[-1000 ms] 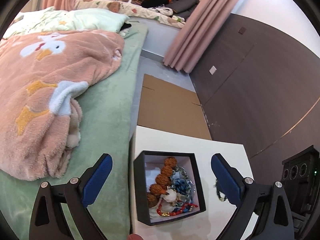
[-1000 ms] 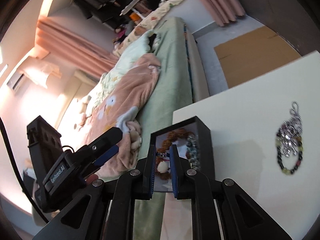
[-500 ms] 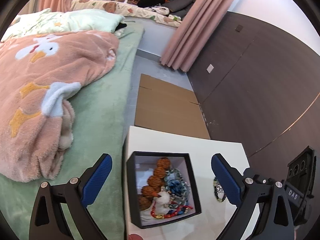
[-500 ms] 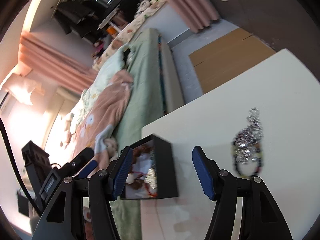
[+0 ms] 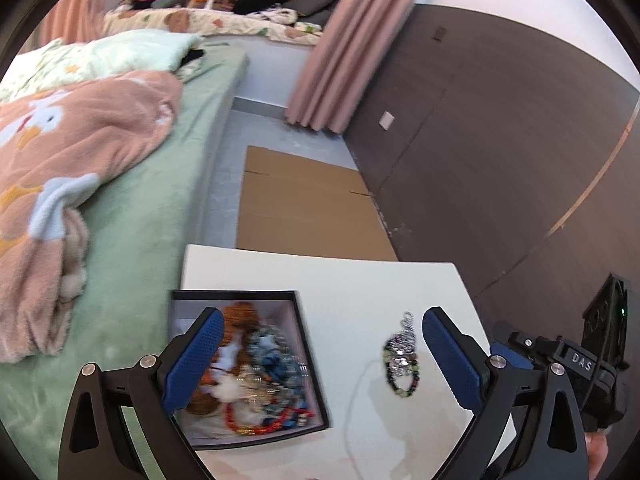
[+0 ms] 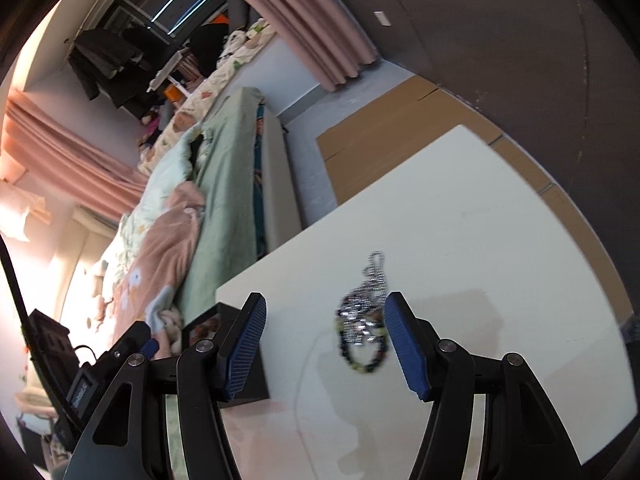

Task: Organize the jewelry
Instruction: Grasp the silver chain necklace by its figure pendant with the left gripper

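Observation:
A black jewelry box point(image 5: 306, 360) sits at the left edge of the white table point(image 5: 360, 280), holding brown beads, blue pieces and a red bead string. A silver chain with a dark beaded bracelet point(image 5: 400, 354) lies on the table to its right; in the right wrist view the chain and bracelet point(image 6: 362, 320) lie just ahead between the open fingers. My left gripper point(image 5: 318, 364) is open and empty, above the box's right wall. My right gripper point(image 6: 324, 344) is open and empty; the box point(image 6: 252, 388) lies behind its left finger.
A green bed point(image 5: 132, 216) with a pink blanket point(image 5: 60, 152) runs along the table's left. Flat cardboard point(image 5: 304, 208) lies on the floor beyond the table. A dark wall panel point(image 5: 500, 140) stands at the right. The other gripper's body point(image 5: 576, 364) shows at the right.
My right gripper opened over the box, then swung right toward the chain and bracelet. My left gripper shifted right, so the box slid left in its view and the bracelet came between its fingers.

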Demonstrator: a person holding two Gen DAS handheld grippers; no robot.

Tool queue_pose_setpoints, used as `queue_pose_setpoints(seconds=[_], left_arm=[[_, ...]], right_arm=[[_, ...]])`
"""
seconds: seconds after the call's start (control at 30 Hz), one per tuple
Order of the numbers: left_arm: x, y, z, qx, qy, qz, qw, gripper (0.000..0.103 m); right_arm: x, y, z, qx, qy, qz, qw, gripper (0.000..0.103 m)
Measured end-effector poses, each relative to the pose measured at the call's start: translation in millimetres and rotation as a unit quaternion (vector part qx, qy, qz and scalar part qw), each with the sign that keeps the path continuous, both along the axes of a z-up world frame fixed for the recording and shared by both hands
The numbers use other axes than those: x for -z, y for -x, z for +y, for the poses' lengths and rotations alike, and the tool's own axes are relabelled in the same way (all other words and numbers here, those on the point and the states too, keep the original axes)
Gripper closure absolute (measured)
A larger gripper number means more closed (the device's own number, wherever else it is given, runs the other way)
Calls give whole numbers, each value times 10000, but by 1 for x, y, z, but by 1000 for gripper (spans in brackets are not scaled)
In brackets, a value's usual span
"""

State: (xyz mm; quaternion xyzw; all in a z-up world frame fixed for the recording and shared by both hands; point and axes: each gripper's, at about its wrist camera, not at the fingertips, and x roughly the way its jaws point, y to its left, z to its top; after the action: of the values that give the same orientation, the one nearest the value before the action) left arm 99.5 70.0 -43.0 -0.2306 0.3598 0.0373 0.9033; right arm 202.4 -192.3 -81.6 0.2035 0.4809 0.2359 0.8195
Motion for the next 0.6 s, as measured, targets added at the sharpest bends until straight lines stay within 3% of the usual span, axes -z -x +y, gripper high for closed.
queue_pose_setpoints(seconds=[0.2,0.37,0.6], left_arm=[[2,-15,-40,458,-249,-39,9986,5],[13,-26,-66,740,-402,84,9964,22],[38,-48,-100,1032,-562,417,9922,43]], right_arm=[[7,-6,-23,163,177,223,9995,41],[15,-12,-44,233,291,532,9979,41],[16,-19,-71,338,269,640,9970,41]])
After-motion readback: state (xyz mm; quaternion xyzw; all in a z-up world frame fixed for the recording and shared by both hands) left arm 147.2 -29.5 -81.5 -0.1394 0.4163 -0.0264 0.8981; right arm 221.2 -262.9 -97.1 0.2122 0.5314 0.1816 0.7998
